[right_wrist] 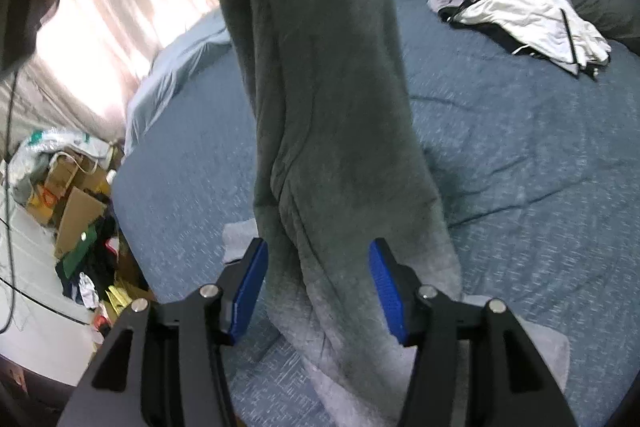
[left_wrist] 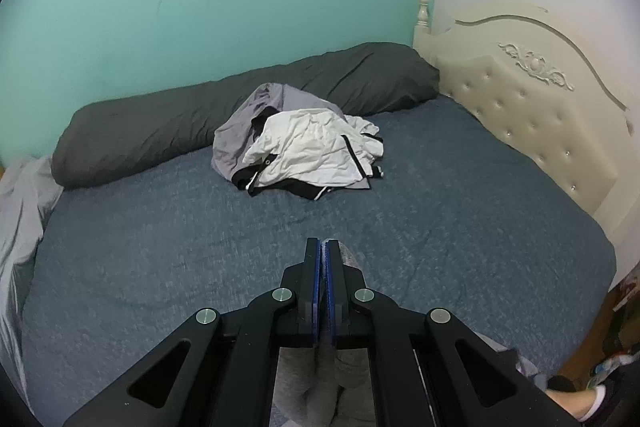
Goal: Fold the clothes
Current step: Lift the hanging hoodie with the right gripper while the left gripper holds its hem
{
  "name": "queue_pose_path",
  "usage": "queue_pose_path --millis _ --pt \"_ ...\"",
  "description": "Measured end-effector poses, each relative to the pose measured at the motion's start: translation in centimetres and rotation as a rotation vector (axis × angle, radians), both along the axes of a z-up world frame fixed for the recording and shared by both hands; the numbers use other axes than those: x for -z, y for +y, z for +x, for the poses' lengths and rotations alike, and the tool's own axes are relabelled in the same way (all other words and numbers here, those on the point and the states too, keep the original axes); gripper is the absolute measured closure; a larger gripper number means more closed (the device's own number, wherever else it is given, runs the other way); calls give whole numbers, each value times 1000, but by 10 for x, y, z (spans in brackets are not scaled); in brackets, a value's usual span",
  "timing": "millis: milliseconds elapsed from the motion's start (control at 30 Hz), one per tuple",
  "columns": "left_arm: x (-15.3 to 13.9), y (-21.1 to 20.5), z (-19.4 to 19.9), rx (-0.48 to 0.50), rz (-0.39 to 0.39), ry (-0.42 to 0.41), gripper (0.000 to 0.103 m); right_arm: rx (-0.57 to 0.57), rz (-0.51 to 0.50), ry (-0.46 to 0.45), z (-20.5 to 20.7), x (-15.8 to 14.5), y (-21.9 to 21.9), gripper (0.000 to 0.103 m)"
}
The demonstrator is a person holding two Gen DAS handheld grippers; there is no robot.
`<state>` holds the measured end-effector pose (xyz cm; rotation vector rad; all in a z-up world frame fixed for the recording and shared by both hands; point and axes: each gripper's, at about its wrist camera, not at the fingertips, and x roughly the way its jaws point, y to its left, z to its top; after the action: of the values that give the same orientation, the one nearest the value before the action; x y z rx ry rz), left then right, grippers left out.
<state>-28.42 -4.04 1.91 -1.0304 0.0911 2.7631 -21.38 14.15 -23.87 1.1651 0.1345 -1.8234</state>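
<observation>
Presently listed: left gripper [left_wrist: 323, 247], jaws pressed together on a fold of grey garment [right_wrist: 320, 107], which hung down below them. Right gripper [right_wrist: 318, 259], jaws apart, the same garment draped between the blue pads [right_wrist: 250, 287] without being pinched, its lower end on the bed [right_wrist: 520, 147]. Beyond both jaws, a rumpled clothes pile [left_wrist: 300, 143] against a dark pillow [left_wrist: 160, 123].

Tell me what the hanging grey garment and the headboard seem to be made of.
Grey garment: soft, matte knit, probably fleece or jersey; it drapes in limp folds with a fuzzy surface. Headboard: cream padded panel, likely faux leather; button-tufted with a slight sheen, framed by carved, painted trim.
</observation>
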Motion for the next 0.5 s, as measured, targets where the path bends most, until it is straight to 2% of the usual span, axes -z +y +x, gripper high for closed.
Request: queue_pose_path --millis 200,400,500 --pt "7 -6 -5 0 3 -6 100 -3 43 -13 0 32 -26 49" --pt "7 -9 -5 5 4 -3 100 4 42 -15 -7 44 -37 49" --pt "8 -9 -5 6 8 -1 100 7 48 16 -9 43 -43 49"
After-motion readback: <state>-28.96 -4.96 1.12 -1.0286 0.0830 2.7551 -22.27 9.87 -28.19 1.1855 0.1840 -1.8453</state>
